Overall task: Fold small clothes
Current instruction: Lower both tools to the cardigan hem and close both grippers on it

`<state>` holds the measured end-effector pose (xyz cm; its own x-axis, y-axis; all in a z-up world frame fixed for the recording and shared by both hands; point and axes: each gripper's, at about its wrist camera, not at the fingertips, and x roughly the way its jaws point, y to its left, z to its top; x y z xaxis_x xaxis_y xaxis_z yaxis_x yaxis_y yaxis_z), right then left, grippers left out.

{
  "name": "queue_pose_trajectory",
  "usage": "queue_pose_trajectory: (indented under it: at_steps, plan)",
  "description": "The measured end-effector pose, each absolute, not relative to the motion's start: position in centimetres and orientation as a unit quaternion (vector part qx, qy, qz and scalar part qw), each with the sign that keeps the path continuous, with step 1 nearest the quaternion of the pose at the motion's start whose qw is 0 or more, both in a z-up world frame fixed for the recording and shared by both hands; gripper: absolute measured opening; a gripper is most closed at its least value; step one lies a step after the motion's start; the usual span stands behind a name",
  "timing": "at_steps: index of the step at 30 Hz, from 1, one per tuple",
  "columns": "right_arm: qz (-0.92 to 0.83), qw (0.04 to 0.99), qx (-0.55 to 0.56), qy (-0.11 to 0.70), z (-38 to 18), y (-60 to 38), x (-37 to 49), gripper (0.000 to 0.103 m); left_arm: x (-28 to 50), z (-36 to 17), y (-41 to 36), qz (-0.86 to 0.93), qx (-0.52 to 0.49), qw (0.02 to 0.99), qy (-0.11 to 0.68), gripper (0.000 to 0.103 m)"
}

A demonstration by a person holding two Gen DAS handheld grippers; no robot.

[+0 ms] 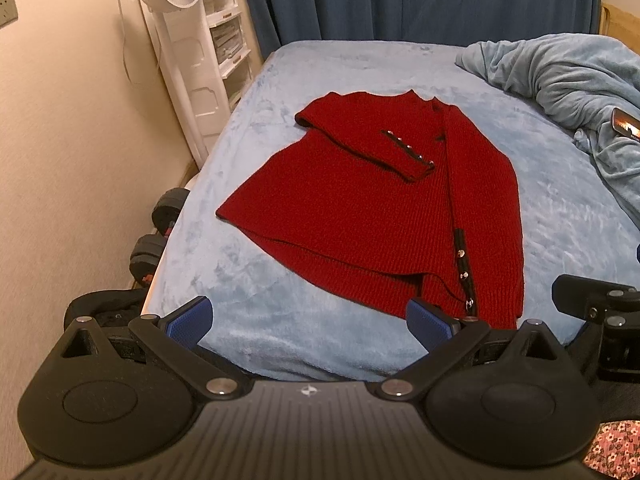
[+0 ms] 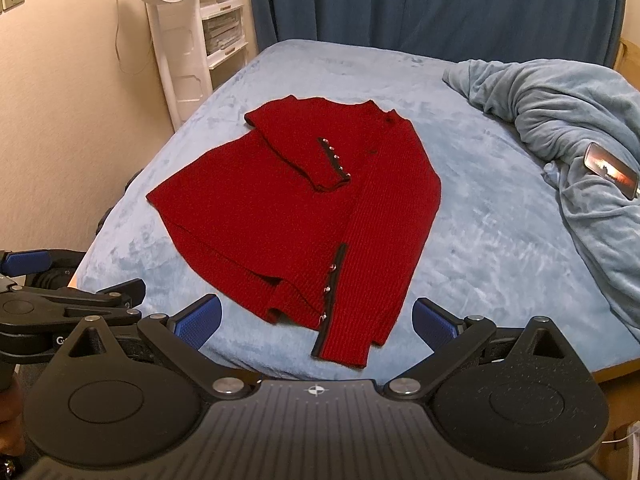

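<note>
Red ribbed knit, that is what I have ahead of both claws: a small sweater (image 2: 296,216) lying flat on the pale blue bed (image 2: 500,240), its hem towards me. One sleeve (image 2: 304,156) is already crossed over the chest, and the other sleeve (image 2: 372,264) runs down the side so that its dark-trimmed cuff lies just ahead of the right claw (image 2: 316,320), between its blue pads. My left claw (image 1: 308,320) hangs short of the hem with its fingers spread wide and nothing between them; the right claw is likewise spread and empty. I judge the step in hand to be the bottom-to-top fold. To do it well I would take the hem at both corners together, catching the long sleeve's cuff in the right-side pinch so it travels with the body, then lift low and lay the hem level with the shoulders without dragging the plush cover. Off to the right of the claws a rumpled blanket (image 2: 568,120) carries a phone (image 2: 610,168) with a lit screen, too small to read. On the left claw's housing I can make out only a "G"; no other writing is legible.
</note>
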<state>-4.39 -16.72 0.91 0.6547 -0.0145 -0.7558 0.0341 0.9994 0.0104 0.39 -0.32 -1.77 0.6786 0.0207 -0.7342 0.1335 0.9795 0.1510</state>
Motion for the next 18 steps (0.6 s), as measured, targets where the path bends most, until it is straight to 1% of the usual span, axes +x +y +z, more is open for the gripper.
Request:
queue_pose_trajectory:
  at_steps: [6,9,12,18]
  plan:
    - [-0.001,0.904,0.041,0.425,0.1,-18.0,-3.0,0.101,1.5,-2.7,0.4,-0.025,0.090,0.903,0.419,0.103]
    - [0.003,0.896,0.119,0.428,-0.9,-20.8,-1.7,0.101,2.8,-3.5,1.4,-0.016,0.080,0.896,0.437,0.103]
    - [-0.031,0.886,0.192,0.421,-2.7,-24.7,0.5,0.101,4.1,-4.0,2.2,0.003,0.078,0.890,0.448,0.103]
    - [-0.084,0.879,0.239,0.404,-7.7,-32.4,7.7,0.101,7.3,-5.3,3.6,0.041,0.083,0.873,0.478,0.103]
